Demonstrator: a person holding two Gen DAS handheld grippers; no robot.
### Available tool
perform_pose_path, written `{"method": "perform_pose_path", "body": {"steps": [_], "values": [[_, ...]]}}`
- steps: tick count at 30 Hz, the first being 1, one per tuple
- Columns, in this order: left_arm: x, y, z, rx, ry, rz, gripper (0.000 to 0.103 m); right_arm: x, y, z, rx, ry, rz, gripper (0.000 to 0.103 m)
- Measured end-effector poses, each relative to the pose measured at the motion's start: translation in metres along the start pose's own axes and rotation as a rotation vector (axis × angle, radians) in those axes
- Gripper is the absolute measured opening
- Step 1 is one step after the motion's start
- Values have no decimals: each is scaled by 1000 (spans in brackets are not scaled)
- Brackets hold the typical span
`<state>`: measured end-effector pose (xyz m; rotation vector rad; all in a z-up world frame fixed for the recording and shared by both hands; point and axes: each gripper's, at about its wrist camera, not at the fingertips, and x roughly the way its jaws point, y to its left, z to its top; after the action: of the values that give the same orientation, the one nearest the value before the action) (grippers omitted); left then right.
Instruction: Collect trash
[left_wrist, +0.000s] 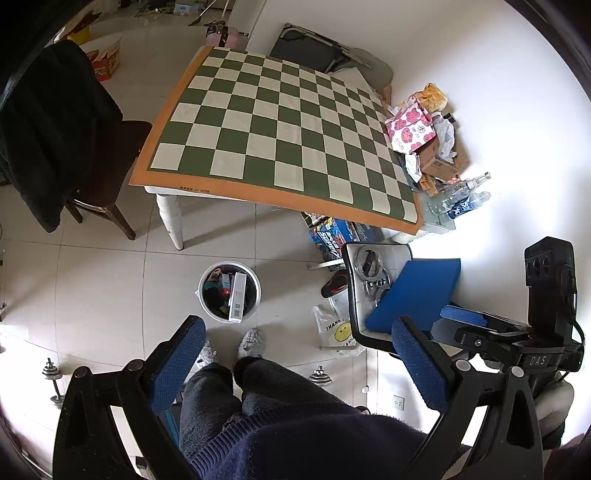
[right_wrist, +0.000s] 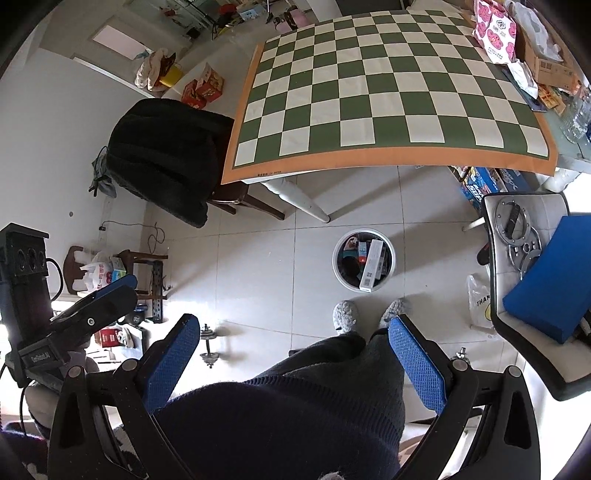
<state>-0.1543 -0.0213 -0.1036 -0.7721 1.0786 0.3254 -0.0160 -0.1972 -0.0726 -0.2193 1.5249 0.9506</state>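
A white round bin (left_wrist: 229, 291) (right_wrist: 364, 260) stands on the tiled floor in front of the person's slippers, holding a long white box and other packaging. The green-and-cream checkered table (left_wrist: 280, 125) (right_wrist: 388, 85) has a bare middle. A heap of trash (left_wrist: 424, 129) (right_wrist: 517, 48) lies at its far right side: a pink flowered bag, cardboard, wrappers, plastic bottles. My left gripper (left_wrist: 299, 339) is open and empty, held above the person's legs. My right gripper (right_wrist: 295, 336) is open and empty too, also above the lap.
A dark chair with a black coat (left_wrist: 48, 129) (right_wrist: 166, 155) stands left of the table. A white chair (left_wrist: 384, 288) (right_wrist: 524, 258) carrying a blue board and metal rings sits on the right. A yellow smiley bag (left_wrist: 338, 328) and small dumbbells (left_wrist: 51, 373) lie on the floor.
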Motion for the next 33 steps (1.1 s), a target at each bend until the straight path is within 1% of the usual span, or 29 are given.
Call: {"method": "perform_pose_path", "body": {"steps": [12, 15, 21, 28, 33], "values": [[3, -7, -1, 17, 13, 5, 103, -1, 1, -2, -2, 8, 3, 103], [4, -7, -2, 16, 14, 3, 103, -1, 0, -3, 2, 9, 4, 103], [4, -7, -3, 13, 13, -1, 103, -4, -3, -13, 4, 10, 4, 103], [4, -6, -1, 16, 13, -4, 103, -4, -4, -11, 1, 12, 6, 103], [4, -10, -5, 4, 7, -12, 103, -5, -7, -15, -1, 14, 9, 103]]}}
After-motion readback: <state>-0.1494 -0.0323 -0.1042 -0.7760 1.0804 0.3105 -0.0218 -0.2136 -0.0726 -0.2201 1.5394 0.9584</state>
